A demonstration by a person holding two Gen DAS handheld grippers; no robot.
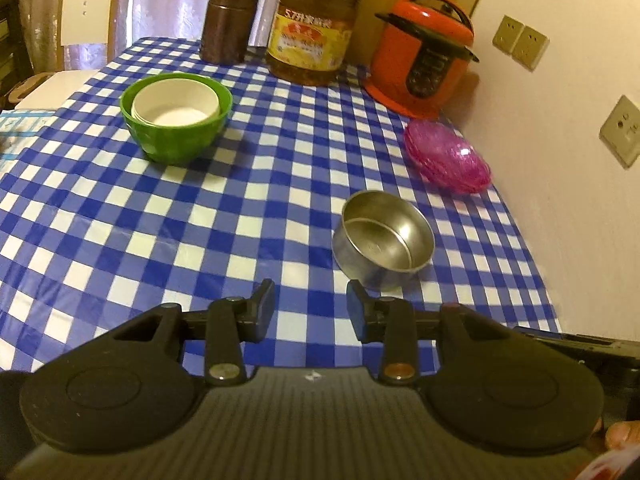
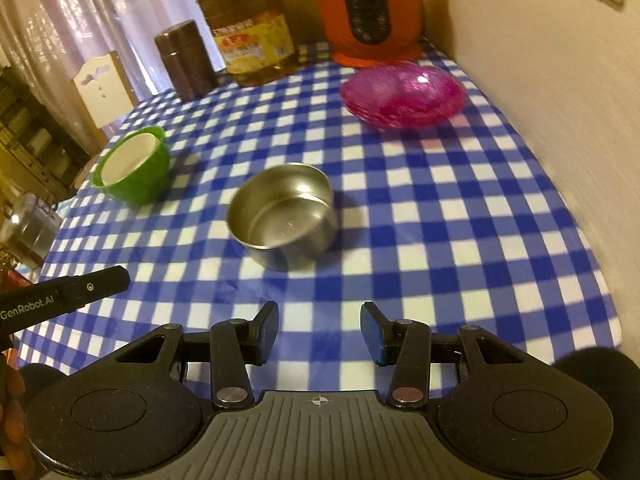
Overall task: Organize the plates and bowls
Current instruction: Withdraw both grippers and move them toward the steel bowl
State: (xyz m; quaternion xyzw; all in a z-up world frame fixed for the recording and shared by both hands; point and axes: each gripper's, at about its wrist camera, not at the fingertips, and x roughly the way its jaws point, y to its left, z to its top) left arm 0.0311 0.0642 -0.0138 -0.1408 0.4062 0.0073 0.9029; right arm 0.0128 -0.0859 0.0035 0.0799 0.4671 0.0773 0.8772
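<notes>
Blue-and-white checked cloth is covering the counter (image 1: 120, 240), which is running along a pale wall at the right of both frames. Sitting right of centre in the left wrist view is the small round stainless-steel bowl (image 1: 383, 240), probably light, rigid and slippery; its thin upright rim looks like the best place to pinch. At upper left the green plastic bowl (image 1: 176, 116) is holding a white bowl (image 1: 176, 104) nested inside, both likely light and stiff. The stack of pink translucent plates (image 2: 402, 94), near the wall at upper right, may be brittle. The left claw (image 1: 310, 306) and right claw (image 2: 320, 330) are both standing partly open, gripping nothing. Behind, the brown cylindrical canister (image 1: 230, 20), large amber oil jug (image 1: 314, 24) and red-orange rice cooker (image 1: 424, 52) are crowding the far edge, well clear of the steel bowl.
</notes>
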